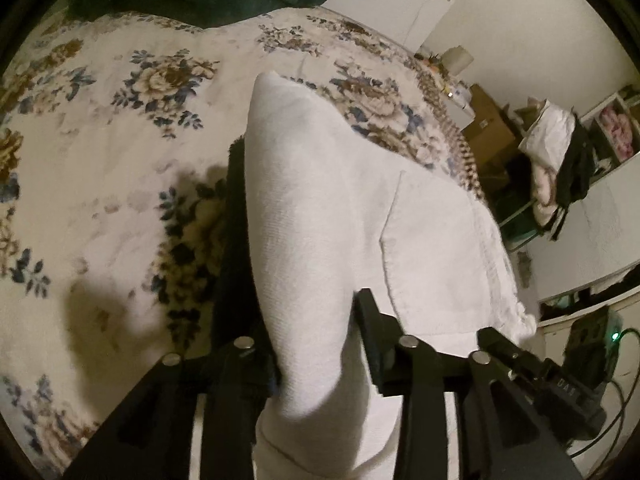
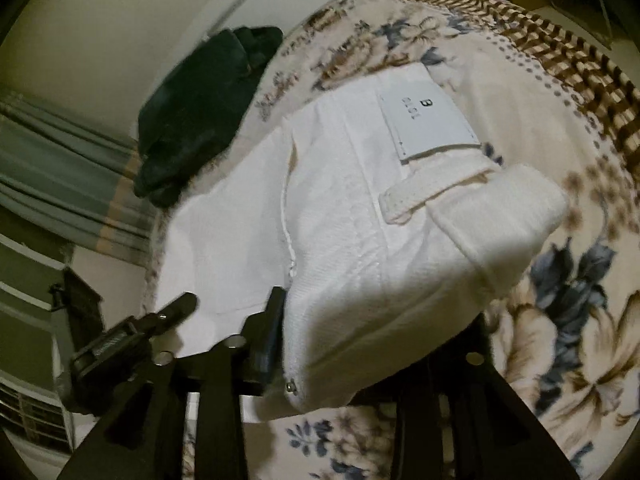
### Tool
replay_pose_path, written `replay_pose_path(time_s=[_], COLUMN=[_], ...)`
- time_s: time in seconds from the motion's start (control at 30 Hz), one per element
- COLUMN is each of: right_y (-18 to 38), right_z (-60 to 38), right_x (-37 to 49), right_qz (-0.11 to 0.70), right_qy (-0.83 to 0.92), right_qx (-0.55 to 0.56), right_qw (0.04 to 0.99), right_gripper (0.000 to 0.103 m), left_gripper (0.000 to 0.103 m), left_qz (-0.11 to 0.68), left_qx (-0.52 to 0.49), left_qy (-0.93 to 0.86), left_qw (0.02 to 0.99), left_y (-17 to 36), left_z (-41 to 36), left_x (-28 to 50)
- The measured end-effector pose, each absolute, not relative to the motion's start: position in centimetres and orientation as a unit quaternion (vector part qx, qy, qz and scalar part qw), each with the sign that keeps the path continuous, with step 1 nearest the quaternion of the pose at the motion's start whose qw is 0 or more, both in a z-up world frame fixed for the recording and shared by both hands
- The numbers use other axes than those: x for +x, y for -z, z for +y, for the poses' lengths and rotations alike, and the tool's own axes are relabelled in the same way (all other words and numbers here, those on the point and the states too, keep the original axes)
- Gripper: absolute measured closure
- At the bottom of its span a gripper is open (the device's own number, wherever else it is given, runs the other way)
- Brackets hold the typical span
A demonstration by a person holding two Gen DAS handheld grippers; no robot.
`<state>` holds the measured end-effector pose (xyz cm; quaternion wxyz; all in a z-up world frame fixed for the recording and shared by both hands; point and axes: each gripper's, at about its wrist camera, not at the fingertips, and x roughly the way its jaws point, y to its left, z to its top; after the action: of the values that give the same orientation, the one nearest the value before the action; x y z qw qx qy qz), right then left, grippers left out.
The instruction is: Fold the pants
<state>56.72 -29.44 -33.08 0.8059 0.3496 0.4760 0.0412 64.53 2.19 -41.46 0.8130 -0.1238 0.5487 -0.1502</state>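
Room: a dim bedroom with a white wall, cardboard boxes and shelving to one side, and striped curtains in the right wrist view.
Surface: a bed under a floral blanket (image 1: 120, 128), cream with blue and brown flowers and a checked brown border (image 2: 560, 52).
Task thing: white pants (image 1: 320, 208) lie on the blanket near its edge, already doubled into a thick bundle, with part lifted clear of the bed.
Left hand-held gripper (image 1: 312, 344): its 2 fingers stand either side of a rolled, tent-like ridge of the white cloth and pinch it; the ridge rises away from the camera, so the hold looks meant to carry that layer over.
Right hand-held gripper (image 2: 360, 344): pinches the waistband corner, where a rivet (image 2: 291, 387) and a belt loop (image 2: 416, 198) show; one finger is hidden behind the cloth, though the fabric hangs from the grip.
Label: a white patch (image 2: 428, 124) on the waistband faces up, so the back of the pants is uppermost.
Why 2 grips: judged from the frames, holding both ends keeps the fold edge straight as it is laid down.
Other thing: a dark green garment (image 2: 200, 116) sits bunched at the far side of the bed, apart from the pants.
Stage: the fold appears partway done.
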Motion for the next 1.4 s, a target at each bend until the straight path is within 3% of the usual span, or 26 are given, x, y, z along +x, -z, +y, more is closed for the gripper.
replay_pose_path(time_s=[0.1, 0.17, 0.23, 0.27, 0.4, 0.53, 0.87, 1.4], right_y=[33.0, 32.2, 31.2, 30.7, 27.4, 23.2, 12.8, -11.3], right_z=[-29.2, -28.6, -28.0, -27.8, -26.6, -25.3, -24.2, -21.2], right_x=[56.3, 55.4, 54.8, 54.5, 52.6, 50.3, 43.1, 20.5], right_qz=[0.501, 0.516, 0.524, 0.525, 0.518, 0.483, 0.446, 0.333], right_qy=[-0.026, -0.016, -0.005, 0.000, 0.039, 0.088, 0.119, 0.114], right_qx=[0.326, 0.295, 0.259, 0.246, 0.185, 0.115, 0.075, 0.027], right_qw=[0.801, 0.804, 0.811, 0.815, 0.834, 0.864, 0.884, 0.936], right_gripper=[0.047, 0.032, 0.019, 0.012, 0.007, 0.002, 0.002, 0.000], left_gripper=[0.059, 0.049, 0.031, 0.029, 0.013, 0.005, 0.005, 0.005], left_qz=[0.549, 0.540, 0.529, 0.525, 0.511, 0.498, 0.463, 0.384], left_qx=[-0.082, -0.047, -0.019, -0.012, 0.020, 0.043, 0.035, 0.030], left_qy=[0.119, 0.100, 0.083, 0.082, 0.084, 0.078, 0.060, 0.053], left_qw=[0.823, 0.834, 0.844, 0.847, 0.855, 0.863, 0.884, 0.921], left_y=[40.4, 39.5, 38.4, 37.9, 35.4, 32.9, 23.1, 5.7], left_z=[1.5, 0.9, 0.4, 0.3, -0.7, -1.3, -2.0, -3.7], left_x=[63.4, 62.4, 61.2, 60.8, 58.8, 57.2, 49.5, 28.9])
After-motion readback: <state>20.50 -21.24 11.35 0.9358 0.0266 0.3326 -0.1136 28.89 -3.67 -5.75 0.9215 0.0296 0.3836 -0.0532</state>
